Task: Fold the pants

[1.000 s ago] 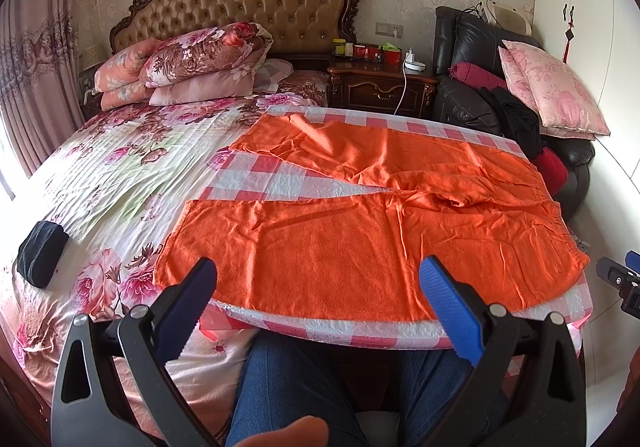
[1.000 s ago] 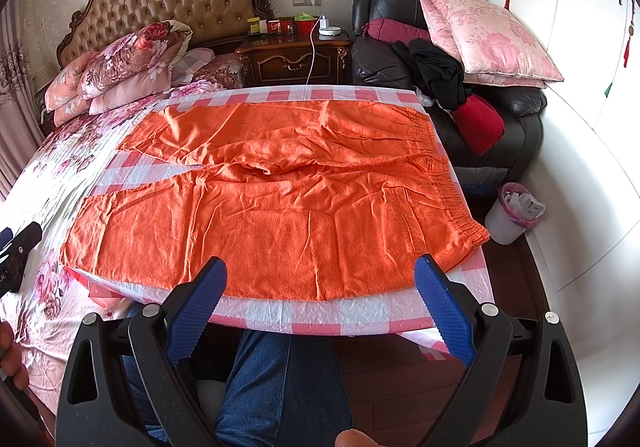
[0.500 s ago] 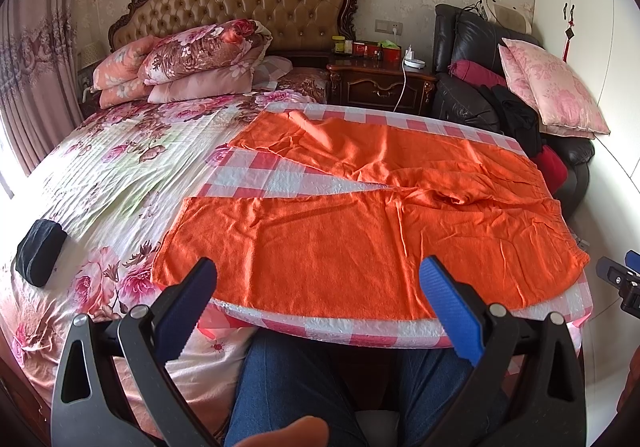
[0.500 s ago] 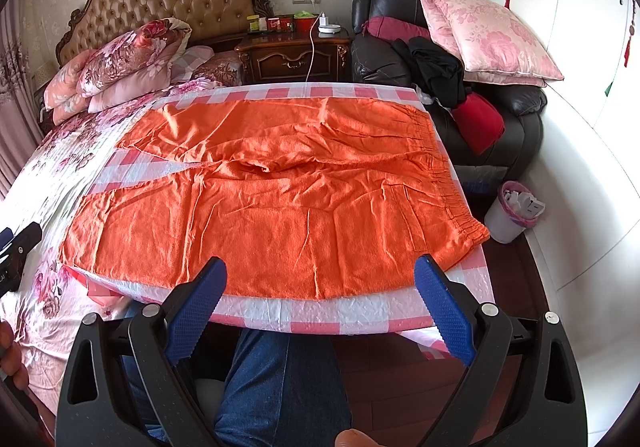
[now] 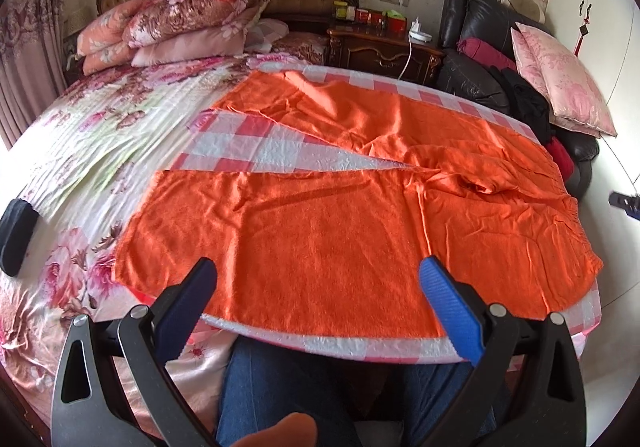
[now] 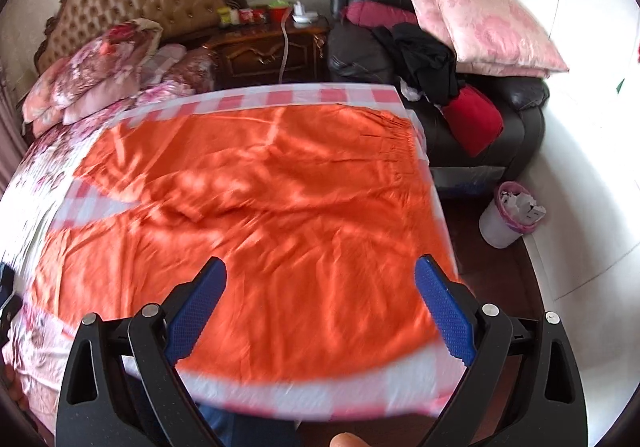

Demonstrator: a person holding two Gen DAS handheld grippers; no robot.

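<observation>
On the pink-checked cloth (image 5: 256, 145) covering the bed, the orange pants (image 5: 340, 231) are spread flat, both legs unfolded and the waistband toward the black armchair (image 6: 492, 115). The left gripper (image 5: 320, 299) and the right gripper (image 6: 320, 295) are held wide apart above the cloth's near edge, nothing being gripped.

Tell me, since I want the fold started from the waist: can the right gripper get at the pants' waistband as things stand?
Probably yes. The right gripper is open and empty, and the waistband lies flat at the pants' right end with nothing over it.
</observation>
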